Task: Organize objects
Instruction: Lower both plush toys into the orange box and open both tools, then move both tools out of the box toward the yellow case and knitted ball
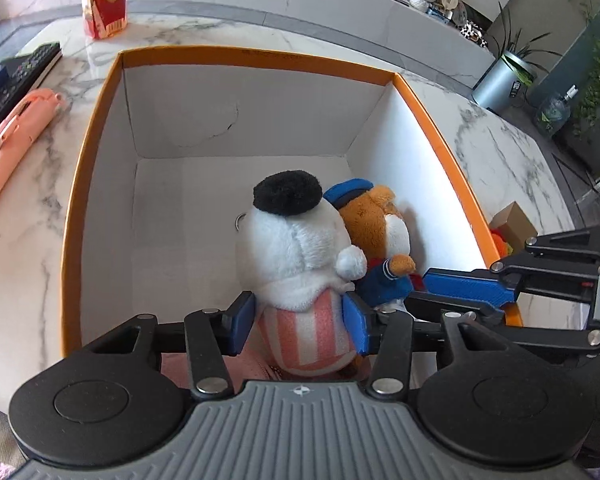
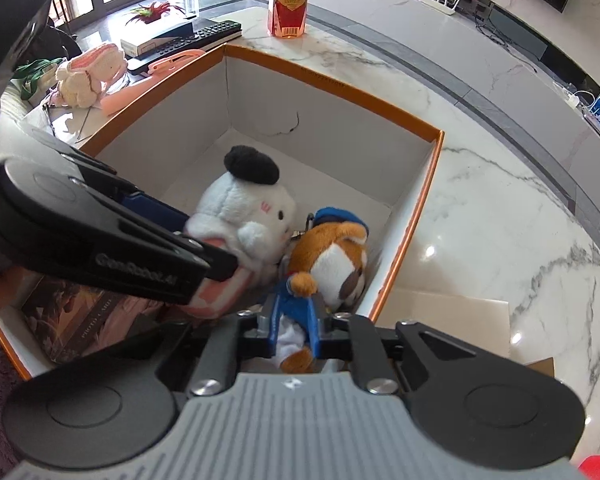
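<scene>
left gripper (image 1: pixel 298 322): closed on the pink-and-white striped body of the white plush toy (image 1: pixel 300 248), one blue pad pressed against each side; held inside the orange-rimmed box (image 1: pixel 100 112).
right gripper (image 2: pixel 294 320): closed on the blue-clothed body of the orange plush toy (image 2: pixel 332 264), also inside the box; in the left wrist view its blue finger is seen reaching in over the box's right wall.
white plush toy: black beret on its head, held low over the box floor, near the box's right wall; whether the floor is touched cannot be told.
orange plush toy: blue cap, orange-and-white face; pressed against the white plush toy, between it and the box's right wall.
orange-rimmed box: open-topped, white inside, set on the marble table (image 1: pixel 500 140); a dark crack mark is seen on its far inner wall.
dark booklet (image 2: pixel 68 320): lying inside the box at its near corner, seen in the right wrist view.
bottle (image 1: pixel 104 0): yellow-and-red label, standing on the table beyond the box's far left corner.
remote control (image 1: pixel 16 80): lying on the table left of the box.
pink tool (image 1: pixel 16 132): lying just beside the remote, between it and the box.
knitted bag (image 2: pixel 92 74): pink and white, left of the box, seen in the right wrist view.
</scene>
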A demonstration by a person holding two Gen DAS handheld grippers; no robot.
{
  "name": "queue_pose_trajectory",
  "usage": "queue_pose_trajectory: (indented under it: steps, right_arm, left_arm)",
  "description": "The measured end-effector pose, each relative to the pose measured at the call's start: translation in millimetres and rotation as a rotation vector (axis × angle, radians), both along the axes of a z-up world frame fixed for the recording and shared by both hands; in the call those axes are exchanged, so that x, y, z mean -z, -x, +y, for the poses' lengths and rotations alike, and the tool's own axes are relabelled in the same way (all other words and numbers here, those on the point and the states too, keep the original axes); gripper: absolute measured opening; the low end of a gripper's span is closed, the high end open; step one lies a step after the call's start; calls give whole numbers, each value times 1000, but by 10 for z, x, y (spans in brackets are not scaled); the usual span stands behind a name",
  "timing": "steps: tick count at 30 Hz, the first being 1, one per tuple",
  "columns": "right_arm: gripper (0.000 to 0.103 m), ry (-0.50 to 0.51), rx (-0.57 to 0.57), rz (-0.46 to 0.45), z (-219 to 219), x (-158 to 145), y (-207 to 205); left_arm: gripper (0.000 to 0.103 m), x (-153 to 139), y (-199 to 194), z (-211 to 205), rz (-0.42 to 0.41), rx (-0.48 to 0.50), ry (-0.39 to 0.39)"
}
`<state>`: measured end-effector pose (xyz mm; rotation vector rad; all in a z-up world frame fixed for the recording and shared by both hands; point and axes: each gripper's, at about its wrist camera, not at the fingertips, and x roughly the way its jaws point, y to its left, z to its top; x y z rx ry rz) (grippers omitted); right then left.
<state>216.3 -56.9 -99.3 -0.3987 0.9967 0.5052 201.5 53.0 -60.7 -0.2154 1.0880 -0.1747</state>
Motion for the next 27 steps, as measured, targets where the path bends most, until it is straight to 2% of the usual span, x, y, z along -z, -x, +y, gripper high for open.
queue_pose_trajectory:
  steps: [4, 12, 17, 22, 27]
  right_arm:
    - [7, 10, -8, 15, 32, 43, 7]
    - [8, 0, -7, 27, 30, 32, 32]
    - [9, -69, 18, 30, -97, -110, 121]
    - [9, -164, 59, -3, -338, -361, 307]
    - [15, -223, 145, -65, -713, -602, 496]
  left_arm:
    - [56, -8, -8, -31, -2, 14, -17]
    - [60, -56, 29, -40, -15, 25, -41]
    - [65, -139, 95, -38, -42, 17, -75]
    - [71, -328, 211, -74, -109, 16, -121]
    - [71, -618, 350, -228, -215, 86, -129]
